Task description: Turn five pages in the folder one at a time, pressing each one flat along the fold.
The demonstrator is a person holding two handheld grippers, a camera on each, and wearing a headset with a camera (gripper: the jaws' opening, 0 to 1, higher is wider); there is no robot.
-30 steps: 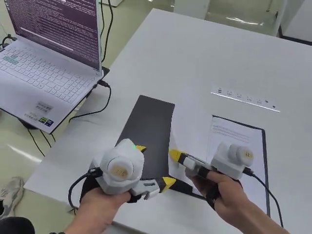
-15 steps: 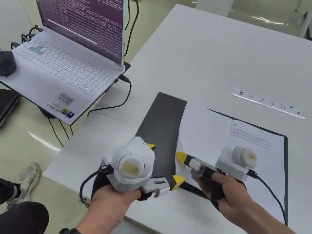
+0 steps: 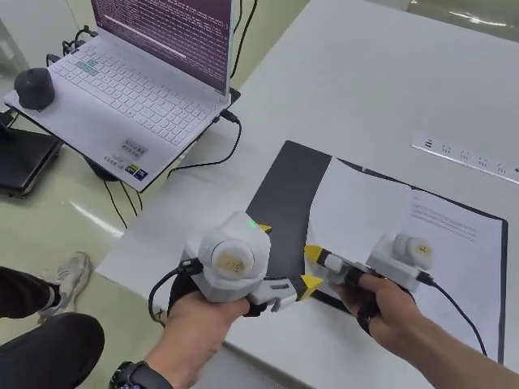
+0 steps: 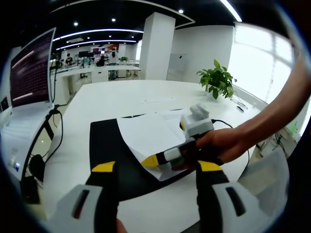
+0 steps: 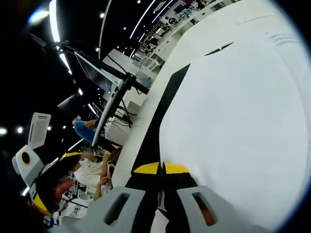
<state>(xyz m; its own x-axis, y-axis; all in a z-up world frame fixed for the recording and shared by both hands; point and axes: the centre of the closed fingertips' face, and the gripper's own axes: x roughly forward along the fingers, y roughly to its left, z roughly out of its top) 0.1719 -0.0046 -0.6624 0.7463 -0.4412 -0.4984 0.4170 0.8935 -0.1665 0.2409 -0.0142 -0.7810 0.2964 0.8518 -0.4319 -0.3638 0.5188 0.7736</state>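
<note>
An open folder [image 3: 284, 194] lies on the white table, its black inner cover on the left and a printed sheet [image 3: 458, 243] on the right. A white page [image 3: 357, 211] stands lifted and bowed between them. My right gripper [image 3: 315, 254] is shut on that page's near lower corner; in its own view the yellow tips [image 5: 160, 168] meet at the page's [image 5: 233, 111] edge beside the black cover [image 5: 155, 131]. My left gripper [image 3: 285, 256] hangs open just left of it, above the cover's near edge. In the left gripper view its jaws [image 4: 155, 167] frame the right gripper [image 4: 194, 128] and the page [image 4: 146, 136].
An open laptop [image 3: 146, 89] sits at the far left on a lower desk, with a mouse [image 3: 35, 85] beside it and a cable [image 3: 203, 162] trailing to the table. A socket strip [image 3: 466, 154] is set into the table behind the folder. The table's near edge [image 3: 268, 361] runs under both hands.
The head camera has swung, shifting the whole picture right and down. The right gripper stays shut on the lifted page, which now bows wider over the fold. The left gripper remains open alongside.
</note>
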